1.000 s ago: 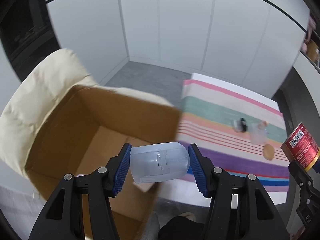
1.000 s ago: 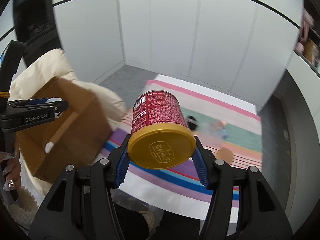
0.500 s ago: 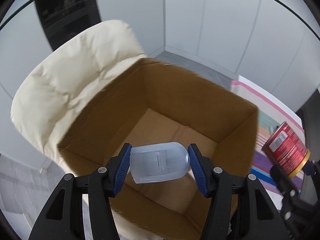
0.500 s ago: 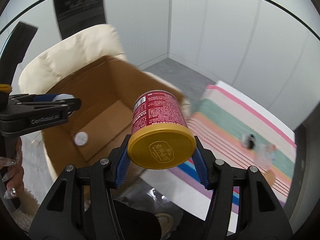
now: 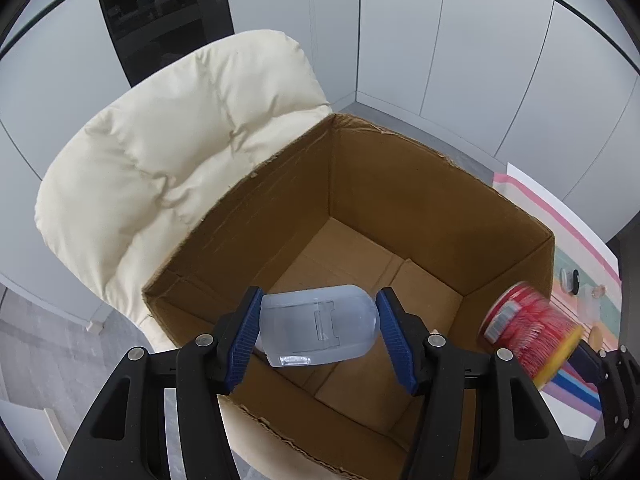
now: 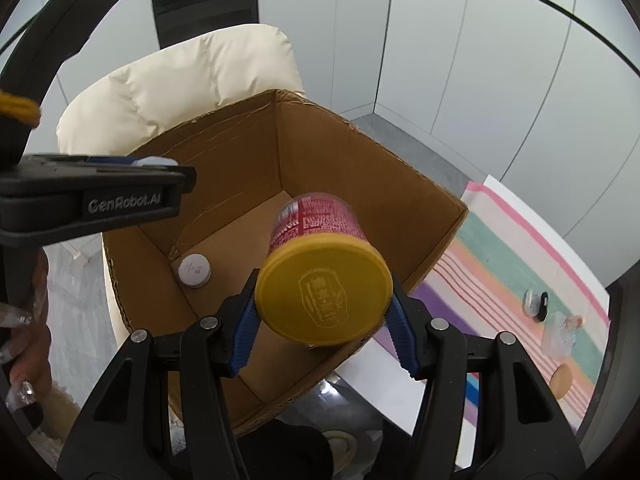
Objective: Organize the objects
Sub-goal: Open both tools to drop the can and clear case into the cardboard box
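Note:
A translucent plastic bottle (image 5: 316, 326) lies crosswise between the blue pads of my left gripper (image 5: 318, 332), over the near part of an open cardboard box (image 5: 400, 168). The jaws are opening, with both pads still at the bottle's ends. My right gripper (image 6: 324, 280) is shut on a red can with a yellow lid (image 6: 320, 300), tilted over the box's right side (image 6: 320, 152). That can (image 5: 528, 336) shows blurred at the right of the left wrist view. A white round cap (image 6: 195, 271) lies on the box floor.
The box rests on a cream padded chair (image 5: 160, 152). To the right is a striped cloth (image 6: 520, 260) with a black-and-white item (image 6: 536, 302), a clear container (image 6: 560, 336) and a tan disc (image 6: 562, 378). A person's hand (image 6: 24, 344) holds the left gripper.
Both grippers swung left from the striped cloth to above the box, carrying the bottle and the can. The can now tilts over the box opening.

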Action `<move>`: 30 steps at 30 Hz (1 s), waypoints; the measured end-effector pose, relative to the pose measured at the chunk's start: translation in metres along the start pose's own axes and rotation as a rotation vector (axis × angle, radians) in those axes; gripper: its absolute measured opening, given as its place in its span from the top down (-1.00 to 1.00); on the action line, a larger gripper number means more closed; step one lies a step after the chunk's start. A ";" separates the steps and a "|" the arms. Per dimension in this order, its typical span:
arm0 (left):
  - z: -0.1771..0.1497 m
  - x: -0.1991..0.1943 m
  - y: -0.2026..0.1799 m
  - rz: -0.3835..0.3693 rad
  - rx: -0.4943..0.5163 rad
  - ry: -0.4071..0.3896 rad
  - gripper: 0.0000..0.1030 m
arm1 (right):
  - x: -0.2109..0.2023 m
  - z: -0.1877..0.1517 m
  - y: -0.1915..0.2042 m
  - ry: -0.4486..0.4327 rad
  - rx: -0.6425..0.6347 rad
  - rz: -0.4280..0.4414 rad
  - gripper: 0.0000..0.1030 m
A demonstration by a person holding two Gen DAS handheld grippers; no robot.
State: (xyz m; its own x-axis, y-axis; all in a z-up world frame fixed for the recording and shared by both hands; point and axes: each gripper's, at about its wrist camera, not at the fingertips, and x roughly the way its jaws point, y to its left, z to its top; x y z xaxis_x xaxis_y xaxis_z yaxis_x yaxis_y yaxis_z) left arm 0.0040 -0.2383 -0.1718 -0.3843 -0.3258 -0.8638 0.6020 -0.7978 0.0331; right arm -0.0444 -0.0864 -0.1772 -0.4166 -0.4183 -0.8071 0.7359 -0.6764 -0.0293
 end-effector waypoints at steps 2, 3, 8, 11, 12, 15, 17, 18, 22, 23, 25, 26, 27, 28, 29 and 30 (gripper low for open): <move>0.000 0.001 0.000 0.010 -0.007 0.010 -0.40 | -0.002 0.000 -0.006 -0.007 0.018 -0.009 -0.34; -0.001 0.002 0.000 0.024 -0.005 0.014 -0.59 | -0.002 0.000 -0.008 -0.011 0.028 -0.019 -0.50; -0.001 0.002 -0.002 0.052 0.004 0.019 -0.78 | -0.007 0.000 -0.020 -0.025 0.070 -0.011 -0.51; -0.001 0.003 -0.002 0.047 0.006 0.023 -0.78 | -0.007 -0.002 -0.021 -0.028 0.069 -0.018 -0.51; -0.002 0.003 -0.003 0.049 0.011 0.023 -0.78 | -0.008 -0.003 -0.021 -0.032 0.068 -0.022 -0.51; -0.002 0.003 -0.003 0.057 0.014 0.022 -0.78 | -0.011 -0.005 -0.023 -0.036 0.076 -0.030 -0.51; -0.001 0.002 -0.002 0.062 0.001 0.019 -0.78 | -0.011 -0.005 -0.024 -0.033 0.083 -0.032 -0.51; -0.001 0.002 -0.001 0.061 -0.006 0.016 -0.78 | -0.011 -0.006 -0.025 -0.032 0.084 -0.034 -0.51; -0.001 0.002 -0.001 0.044 -0.021 0.023 -0.78 | -0.012 -0.007 -0.027 -0.025 0.081 -0.049 -0.51; -0.001 0.003 -0.002 0.042 -0.020 0.025 -0.78 | -0.012 -0.007 -0.029 -0.025 0.083 -0.052 -0.51; -0.004 0.003 -0.006 0.044 -0.015 0.027 -0.78 | -0.013 -0.007 -0.033 -0.026 0.098 -0.054 -0.51; -0.005 0.004 -0.008 0.045 -0.014 0.028 -0.78 | -0.014 -0.008 -0.035 -0.026 0.108 -0.055 -0.51; -0.007 0.005 -0.011 0.045 -0.012 0.032 -0.78 | -0.015 -0.009 -0.038 -0.028 0.116 -0.058 -0.51; -0.009 0.006 -0.015 0.041 -0.009 0.039 -0.78 | -0.017 -0.010 -0.041 -0.031 0.125 -0.061 -0.51; -0.010 0.008 -0.019 0.035 -0.005 0.046 -0.78 | -0.019 -0.011 -0.044 -0.033 0.132 -0.064 -0.51; -0.012 0.009 -0.023 0.028 0.001 0.053 -0.78 | -0.020 -0.012 -0.047 -0.035 0.139 -0.068 -0.51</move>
State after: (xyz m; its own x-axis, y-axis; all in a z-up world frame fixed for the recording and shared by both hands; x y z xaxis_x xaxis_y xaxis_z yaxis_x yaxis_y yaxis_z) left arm -0.0045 -0.2169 -0.1866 -0.3295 -0.3209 -0.8880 0.6112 -0.7893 0.0584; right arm -0.0643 -0.0391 -0.1662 -0.4831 -0.3875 -0.7852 0.6252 -0.7804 0.0005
